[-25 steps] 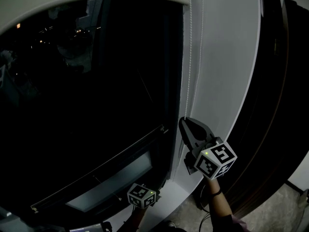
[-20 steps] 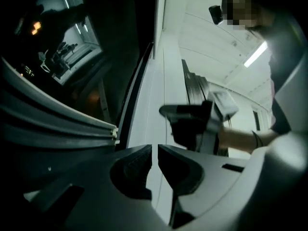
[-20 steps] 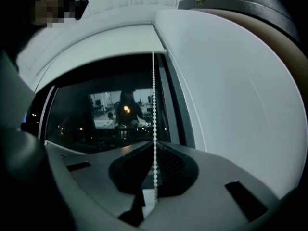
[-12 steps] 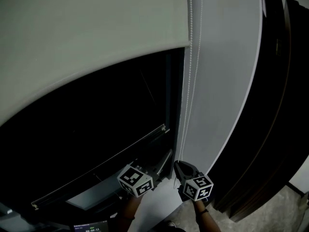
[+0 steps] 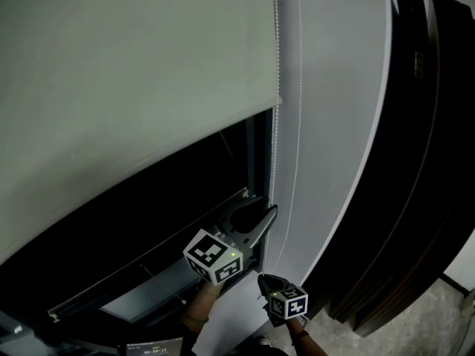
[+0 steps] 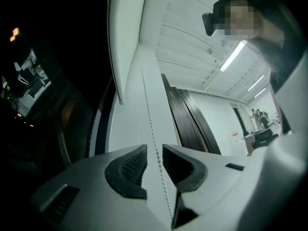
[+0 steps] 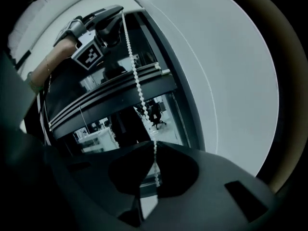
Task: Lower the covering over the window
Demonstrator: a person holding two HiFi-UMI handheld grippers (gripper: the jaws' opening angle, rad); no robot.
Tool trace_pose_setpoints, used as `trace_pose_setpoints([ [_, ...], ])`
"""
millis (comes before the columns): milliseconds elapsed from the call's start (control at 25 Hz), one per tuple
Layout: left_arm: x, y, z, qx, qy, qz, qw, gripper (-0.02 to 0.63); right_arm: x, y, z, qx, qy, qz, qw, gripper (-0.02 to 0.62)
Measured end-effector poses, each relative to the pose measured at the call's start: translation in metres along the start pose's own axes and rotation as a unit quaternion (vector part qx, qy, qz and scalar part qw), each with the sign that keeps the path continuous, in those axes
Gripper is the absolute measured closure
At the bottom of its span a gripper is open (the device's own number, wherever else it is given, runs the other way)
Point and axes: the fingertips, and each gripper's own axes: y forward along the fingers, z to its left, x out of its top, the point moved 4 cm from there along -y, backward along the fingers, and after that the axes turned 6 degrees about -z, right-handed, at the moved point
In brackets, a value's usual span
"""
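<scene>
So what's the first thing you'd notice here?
The big pale blind fills the upper left of the head view, with the dark window showing under it. Beside it hangs a bead chain: the right gripper pinches it low down, while the left gripper, whose jaws have just been opening, has it loose between them.

Left of the jaws of the left gripper (image 6: 154,163) lies the black night window glass (image 6: 48,105) in its dark metal frame (image 5: 256,162). Right of them rises a plain white wall (image 5: 334,124), then dark brown slatted wood panels (image 6: 190,124). Above them, a white panelled ceiling (image 6: 192,37) carries long bright strip lights (image 6: 234,56). A grey speckled floor (image 5: 453,302) shows below, to the right.
</scene>
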Motion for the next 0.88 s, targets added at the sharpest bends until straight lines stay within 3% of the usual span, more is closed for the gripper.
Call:
trace_pose_setpoints([
  [160,-0.006,0.002,-0.003,-0.002,-0.007,0.002,1.0,0.523,-0.007,-0.004,0.001,0.006,0.014,-0.001,1.0,0.574],
  [240,-0.006,0.0,-0.005,-0.001,-0.012,-0.006,0.9999,0.591,-0.006,-0.006,0.0,0.004,0.013,-0.001,1.0,0.574],
  [440,0.0,-0.006,-0.004,0.025,-0.04,-0.034,0.9983,0.597,-0.006,-0.016,0.001,0.008,0.016,-0.005,1.0,0.574],
  [600,0.003,-0.012,-0.004,0.036,-0.022,-0.035,0.9985,0.6,-0.007,-0.024,0.0,0.007,0.019,-0.001,1.0,0.574],
  [720,0.006,-0.017,-0.005,0.04,-0.034,-0.052,0.9973,0.6,0.001,-0.03,-0.009,-0.005,0.021,0.007,1.0,0.574],
  [880,0.001,-0.021,-0.003,0.053,-0.014,-0.044,0.9976,0.6,0.034,-0.046,-0.018,-0.009,0.036,-0.032,0.999,0.572],
])
